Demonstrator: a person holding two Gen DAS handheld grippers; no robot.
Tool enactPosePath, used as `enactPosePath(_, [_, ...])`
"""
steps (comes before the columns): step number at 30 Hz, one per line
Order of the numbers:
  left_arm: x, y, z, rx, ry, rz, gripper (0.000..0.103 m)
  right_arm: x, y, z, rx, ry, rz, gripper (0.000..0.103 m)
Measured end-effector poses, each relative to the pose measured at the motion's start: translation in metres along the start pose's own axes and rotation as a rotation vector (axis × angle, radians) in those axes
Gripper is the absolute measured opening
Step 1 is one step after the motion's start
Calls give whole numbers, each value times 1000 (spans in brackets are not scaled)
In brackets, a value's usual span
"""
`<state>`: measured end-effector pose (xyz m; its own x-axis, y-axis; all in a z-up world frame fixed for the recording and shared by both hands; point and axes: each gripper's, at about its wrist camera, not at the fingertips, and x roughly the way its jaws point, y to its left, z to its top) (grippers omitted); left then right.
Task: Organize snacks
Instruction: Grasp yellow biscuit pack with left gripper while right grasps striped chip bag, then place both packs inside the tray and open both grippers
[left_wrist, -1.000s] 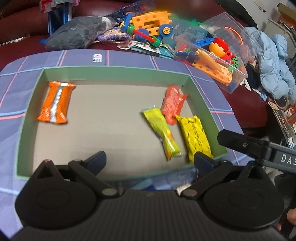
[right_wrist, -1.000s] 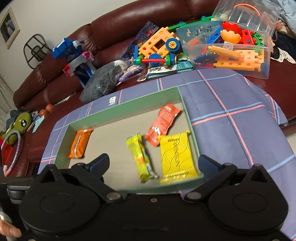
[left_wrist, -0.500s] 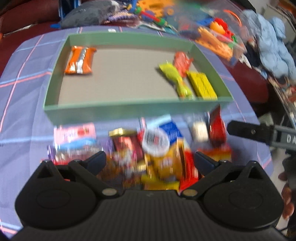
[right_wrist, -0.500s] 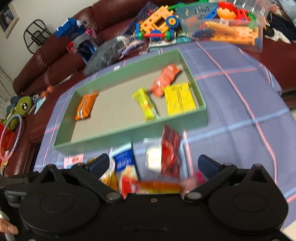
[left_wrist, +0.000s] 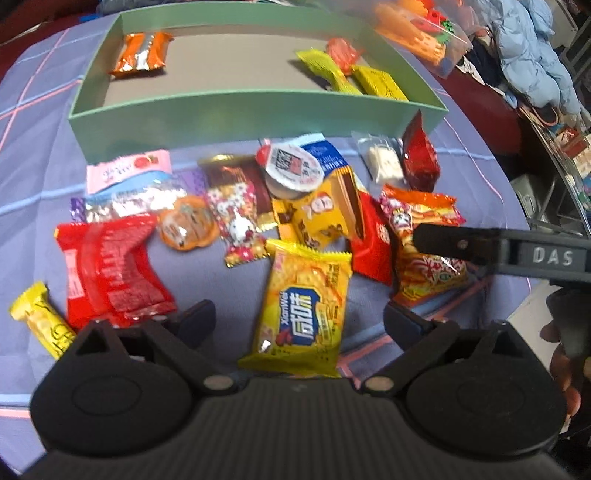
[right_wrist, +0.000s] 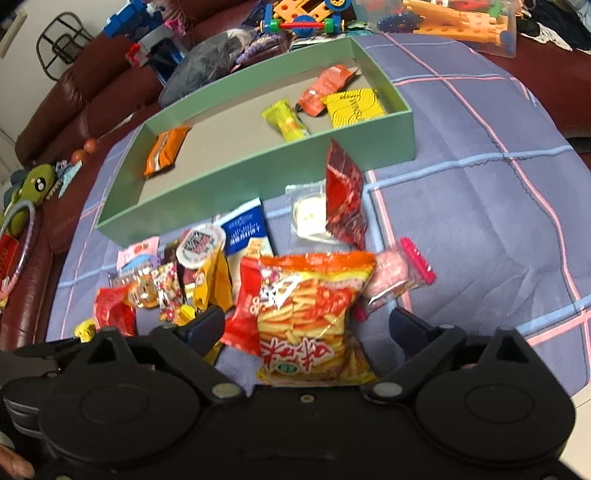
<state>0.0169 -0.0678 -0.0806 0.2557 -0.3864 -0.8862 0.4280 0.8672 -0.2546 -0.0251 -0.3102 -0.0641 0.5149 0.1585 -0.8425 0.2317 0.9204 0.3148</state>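
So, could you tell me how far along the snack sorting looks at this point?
Early days. Four packets already lie in the shallow green cardboard box, among them an orange-and-silver wrapper. Nothing is in hand: the left tongs stand open over a yellow cracker packet, the right tongs open over an orange fries bag. The remaining pile on the blue checked cloth awaits sorting.

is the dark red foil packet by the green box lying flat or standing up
Standing up, tilted. The dark red foil packet rises on edge above the cloth, its top corner overlapping the green box wall, beside a flat clear packet.
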Motion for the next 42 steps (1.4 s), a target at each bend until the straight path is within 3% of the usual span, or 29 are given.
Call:
enactPosePath(3, [5,-4,-1,11,13,-9,85,6,2,-4,1,10,1,86])
enactPosePath(7, [9,-12,-3,58,7,10,53,16,6,-9,-31,25,-22,65])
enactPosePath(8, [9,-14,-4,69,5,16,50,18,6,-11,-43,26,-35,62])
enactPosePath(10, [9,-15,-4,69,4,11,51,18,7,-13,-59,11,-43,55])
enactPosePath(15, [11,-17,-3,80,2,6,58,18,7,-12,-59,7,-40,51])
enactPosePath(17, [11,-23,-5,118,-13,39,47,16,8,-12,-63,3,-41,48])
enactPosePath(21, [6,-21,-7,118,-28,27,47,9,6,-8,-62,-7,-38,41])
enactPosePath(32, [-33,-8,-1,73,-111,-47,47,-29,-7,8,-23,-62,-25,40])
enactPosePath(42, [-73,28,39,-21,-245,-11,47,-39,48,62,-117,-127,98,40])
